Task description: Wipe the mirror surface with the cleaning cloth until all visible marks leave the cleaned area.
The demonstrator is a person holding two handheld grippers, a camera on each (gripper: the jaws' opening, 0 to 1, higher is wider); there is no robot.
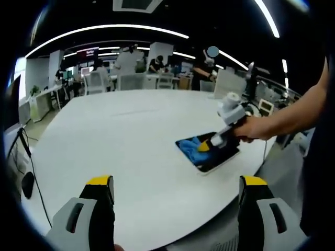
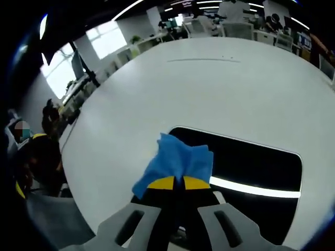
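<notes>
We see the right tool (image 2: 174, 184) clenched on the blue cleaning cloth (image 2: 175, 161), its yellow-tipped jaws meeting on the bunched fabric and pressing it onto the mirror (image 2: 251, 172). The mirror lies flat on the white tabletop (image 2: 199, 89), near the edge closest to the person. In the right gripper view its long axis runs from the cloth away toward the view's right, so most of the dark glass stretches to one side of the tool; a bright strip of ceiling light reflects across it. We cannot make out any marks on the glass at this sharpness. In the left gripper view the left tool (image 1: 176, 191) is released, jaws wide apart with nothing between them, held well apart from the mirror, which sits toward the tabletop's edge on the right-hand side. We judge the right hand (image 1: 252, 128) is the one placed to wipe, sweeping along that long axis.
</notes>
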